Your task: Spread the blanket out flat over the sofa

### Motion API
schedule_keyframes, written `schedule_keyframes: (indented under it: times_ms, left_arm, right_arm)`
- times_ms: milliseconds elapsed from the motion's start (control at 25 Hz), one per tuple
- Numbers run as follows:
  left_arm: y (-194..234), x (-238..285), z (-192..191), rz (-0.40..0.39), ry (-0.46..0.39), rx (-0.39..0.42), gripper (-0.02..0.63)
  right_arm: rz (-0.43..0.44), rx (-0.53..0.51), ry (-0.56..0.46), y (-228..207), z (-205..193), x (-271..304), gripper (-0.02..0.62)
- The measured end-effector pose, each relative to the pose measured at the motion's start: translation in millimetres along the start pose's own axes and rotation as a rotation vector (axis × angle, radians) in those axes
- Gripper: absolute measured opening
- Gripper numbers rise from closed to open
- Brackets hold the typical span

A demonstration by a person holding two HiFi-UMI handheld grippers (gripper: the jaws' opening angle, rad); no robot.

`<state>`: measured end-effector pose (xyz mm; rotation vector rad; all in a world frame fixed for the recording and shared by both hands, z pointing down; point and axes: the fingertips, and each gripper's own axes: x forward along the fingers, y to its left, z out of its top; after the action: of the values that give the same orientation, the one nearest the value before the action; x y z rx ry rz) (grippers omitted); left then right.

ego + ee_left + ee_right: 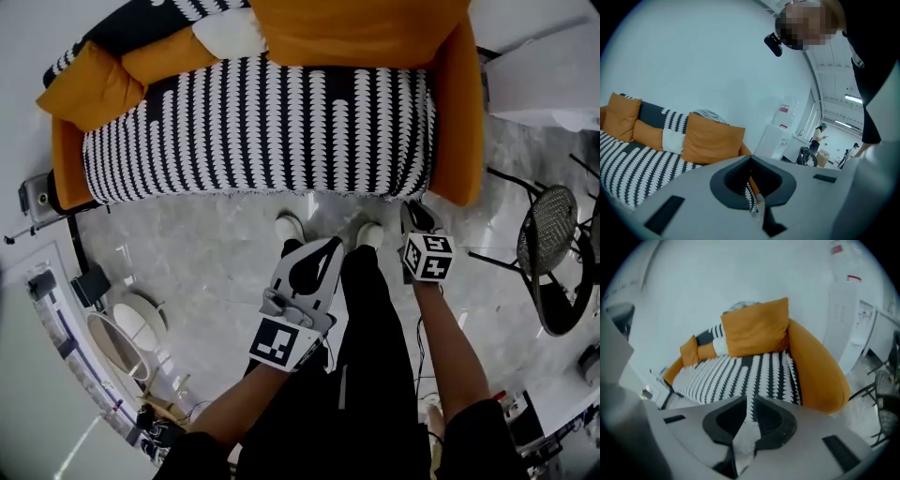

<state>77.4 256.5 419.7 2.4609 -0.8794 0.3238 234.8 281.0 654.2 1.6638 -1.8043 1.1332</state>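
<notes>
The black-and-white patterned blanket [262,131] lies spread across the seat of the orange sofa [459,103] and hangs over its front edge. It also shows in the left gripper view [628,164] and the right gripper view [740,373]. Orange cushions [356,28] and a small white one [230,36] lean on the backrest. My left gripper [335,242] [750,157] hangs over the floor in front of the sofa, jaws touching, holding nothing. My right gripper [411,210] [749,398] is near the sofa's front right corner, jaws a narrow gap apart and empty.
The person's white shoes [291,226] stand on the glossy marble floor just before the sofa. A black mesh chair [548,246] is at the right, a white cabinet [548,75] behind it. A round white stand [131,323] and cables sit at the left.
</notes>
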Motion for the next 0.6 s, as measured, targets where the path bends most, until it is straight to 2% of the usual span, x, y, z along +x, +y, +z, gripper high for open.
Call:
schedule_keyframes:
  times_ms: [80,200,280,400,480,600]
  left_arm:
    - [3,-9,19,-0.007,-0.022,0.005,0.009]
    - [0,-29,56,-0.01,-0.052,0.031,0.009]
    - [-6,-44,82,-0.015,-0.058,0.061,0.009]
    - [-10,-66,122,-0.02,-0.068,0.078,0.009]
    - [-4,-78,159,-0.016,-0.116,0.101,0.009]
    - [12,-104,200,0.013,-0.179,0.139,0.009]
  right_arm:
    - [0.053,0.063,-0.119,34,37,-43,0.047]
    - [0.103,0.069,-0.273,96,98,-123,0.038]
    - [0.109,0.075,-0.338,134,136,-172,0.038]
    - [0.118,0.021,-0.421,186,198,-228,0.038]
    - [0.116,-0.032,-0.488,216,240,-254,0.037]
    - [0.105,-0.077,-0.542,259,275,-278,0.036]
